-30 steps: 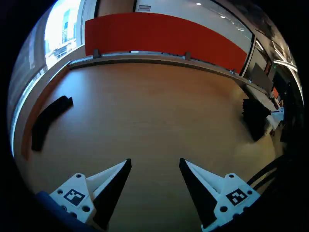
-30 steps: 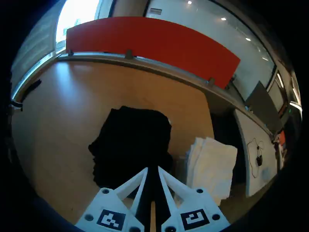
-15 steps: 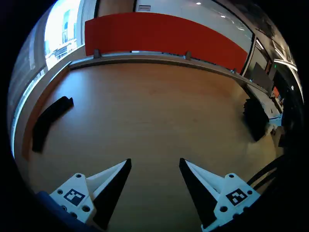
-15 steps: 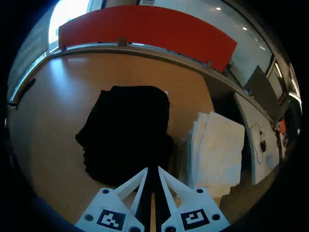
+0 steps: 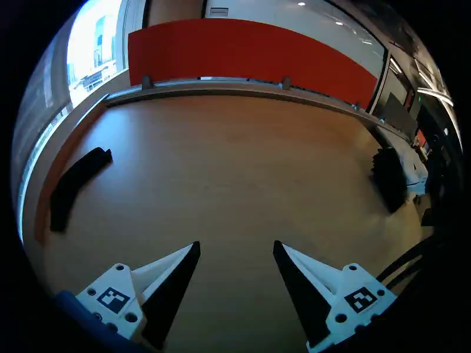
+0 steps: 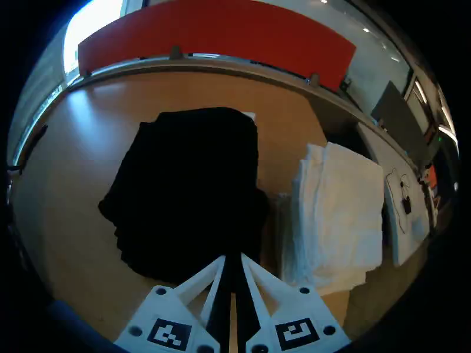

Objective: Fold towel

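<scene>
**Right tongs at the towel's near edge, left tongs well off**

The black towel [image 6: 188, 188] lies crumpled on the desk [image 5: 235, 159], straight ahead of the right tongs [image 6: 234, 257]. Its long axis runs away from them toward the desk's far rail. Its near edge comes right up to the tips. Those tongs are drawn together to a thin slit, and we judge that they pinch that edge. Black pads against black cloth make the contact itself hard to confirm.

The left tongs [image 5: 236, 243] stand wide open with nothing in them, over bare wood. A dark bundle [image 5: 390, 182] sits far off to their right, near the rim of their view. We take it for the same towel, but it is too distorted to be sure. So the right hand is much the nearer of the 2, and any fold turns on the left tongs crossing rightward to a free corner.

A white stack [image 6: 341, 217] of folded cloth lies just beside the towel on its right. We cannot tell whether the 2 touch. The towel's corners and hems are lost in the blackness. A dark strip [image 5: 73, 182] lies by the desk's left edge, and we cannot tell what it is.
</scene>
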A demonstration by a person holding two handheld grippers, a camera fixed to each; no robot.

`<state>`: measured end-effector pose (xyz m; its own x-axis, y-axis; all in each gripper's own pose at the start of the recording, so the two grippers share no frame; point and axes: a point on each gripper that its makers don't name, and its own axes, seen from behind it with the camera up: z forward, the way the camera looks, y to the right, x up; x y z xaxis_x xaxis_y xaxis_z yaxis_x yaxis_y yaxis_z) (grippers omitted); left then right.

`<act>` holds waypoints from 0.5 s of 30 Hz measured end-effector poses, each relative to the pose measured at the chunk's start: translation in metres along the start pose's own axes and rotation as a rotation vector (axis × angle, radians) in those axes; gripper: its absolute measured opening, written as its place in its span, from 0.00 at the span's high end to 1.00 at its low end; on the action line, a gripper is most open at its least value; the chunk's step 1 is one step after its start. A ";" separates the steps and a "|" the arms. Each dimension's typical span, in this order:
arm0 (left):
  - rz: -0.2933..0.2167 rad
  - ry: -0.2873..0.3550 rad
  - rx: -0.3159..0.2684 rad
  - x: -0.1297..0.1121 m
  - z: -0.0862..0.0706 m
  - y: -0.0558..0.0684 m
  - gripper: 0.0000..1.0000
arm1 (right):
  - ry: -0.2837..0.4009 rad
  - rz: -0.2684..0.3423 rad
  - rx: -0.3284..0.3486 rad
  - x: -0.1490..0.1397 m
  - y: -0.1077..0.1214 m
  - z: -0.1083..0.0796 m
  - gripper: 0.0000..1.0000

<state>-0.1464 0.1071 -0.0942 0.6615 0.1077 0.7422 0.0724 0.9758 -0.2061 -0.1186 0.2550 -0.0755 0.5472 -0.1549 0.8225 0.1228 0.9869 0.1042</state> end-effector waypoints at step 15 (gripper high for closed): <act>0.000 -0.002 0.002 0.000 0.000 -0.001 0.08 | 0.012 0.007 -0.014 0.001 0.000 0.001 0.96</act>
<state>-0.1464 0.1066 -0.0936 0.6604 0.1083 0.7431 0.0710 0.9761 -0.2054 -0.1190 0.2550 -0.0735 0.5577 -0.1481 0.8167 0.1298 0.9874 0.0904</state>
